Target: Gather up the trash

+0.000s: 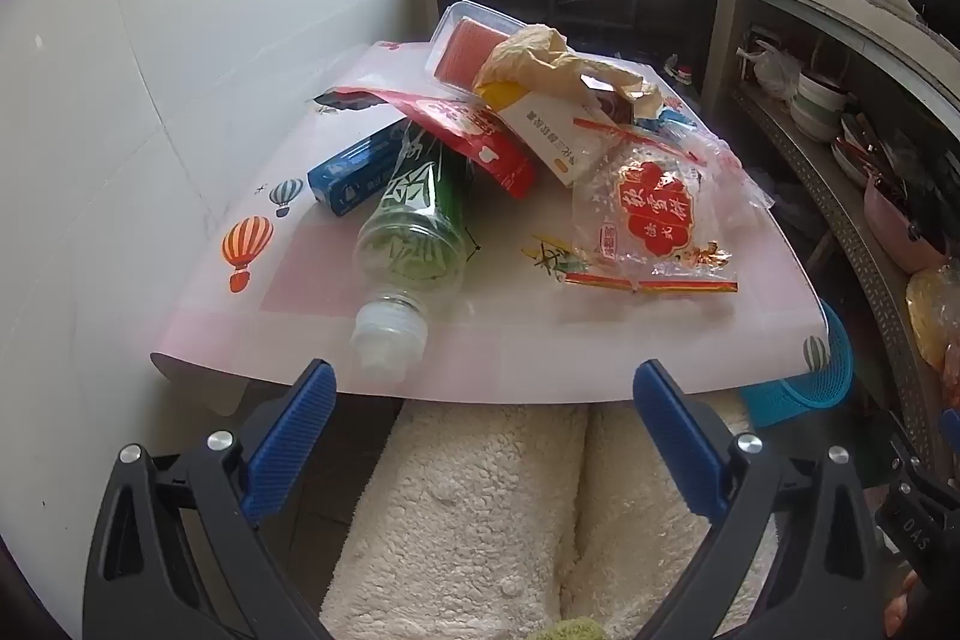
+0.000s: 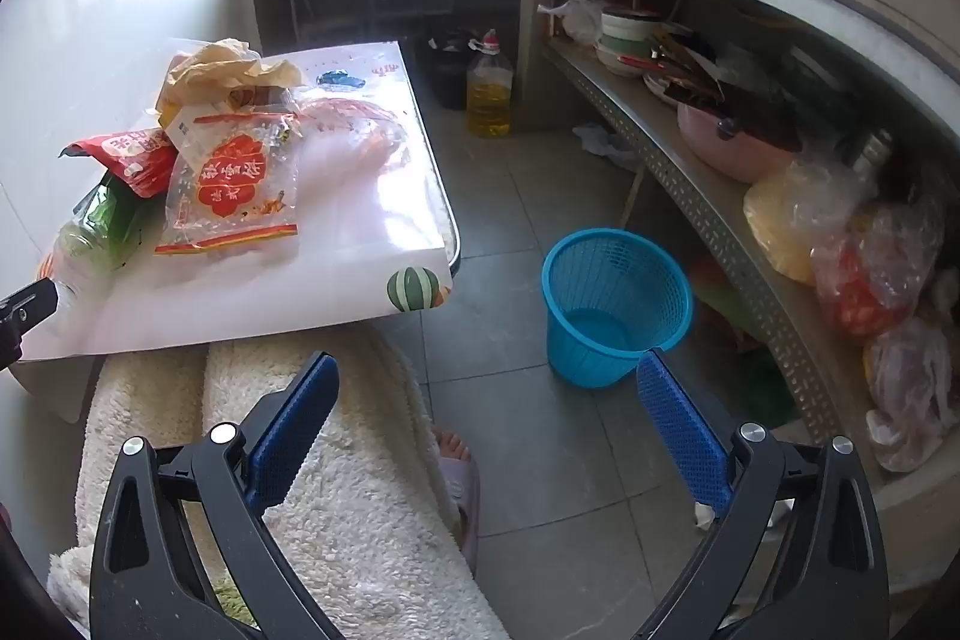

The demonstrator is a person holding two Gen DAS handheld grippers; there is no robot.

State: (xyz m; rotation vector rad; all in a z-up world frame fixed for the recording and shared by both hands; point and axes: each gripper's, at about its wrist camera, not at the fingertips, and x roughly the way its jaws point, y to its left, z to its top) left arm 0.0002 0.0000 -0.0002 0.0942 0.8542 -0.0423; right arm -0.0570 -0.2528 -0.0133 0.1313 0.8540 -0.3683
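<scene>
A pile of trash lies on a small table [image 1: 600, 352] with a pink balloon-print cover. It holds an empty green plastic bottle [image 1: 414, 232] lying cap toward me, a blue box [image 1: 351, 169], a red packet [image 1: 480, 136], a white carton [image 1: 558, 136], crumpled brown paper [image 1: 540, 55], a clear tray [image 1: 468, 40] and a clear snack bag with a red label [image 1: 654, 214]. My left gripper [image 1: 485, 388] is open and empty just before the table's near edge. My right gripper [image 2: 487, 382] is open and empty over the floor, left of a blue mesh bin [image 2: 612, 304]. The snack bag [image 2: 231, 190] and bottle [image 2: 99, 226] also show there.
The blue bin also shows at the table's right corner [image 1: 804, 382]. My legs in white fleece [image 1: 480, 508] are under the table. A white tiled wall [image 1: 120, 100] is on the left. Cluttered shelves [image 2: 780, 148] run along the right. An oil jug [image 2: 489, 91] stands on the floor.
</scene>
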